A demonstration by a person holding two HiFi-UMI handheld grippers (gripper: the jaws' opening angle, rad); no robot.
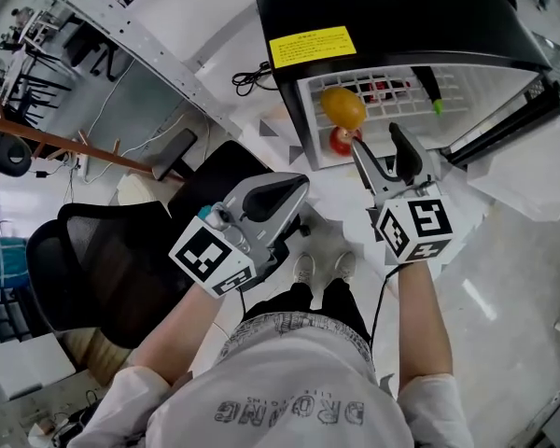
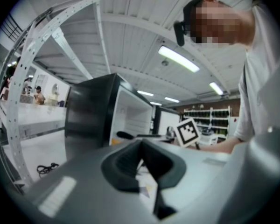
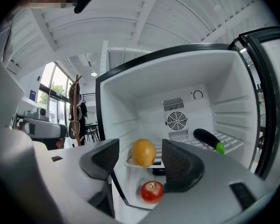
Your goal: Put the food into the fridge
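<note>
Right tool: released, empty, facing fridge.
Left tool: clenched, empty.
Yellow fruit: shelved.
Advice: back out straight, clear of fruit.

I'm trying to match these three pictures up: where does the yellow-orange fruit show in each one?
Head view: the yellow-orange fruit is at top centre, inside the open fridge, just above the red apple.
Left gripper view: not in it.
Right gripper view: low centre, with the apple below it.
Shared landmark: the fridge, seen in all three views, from outside in the left gripper view.
</note>
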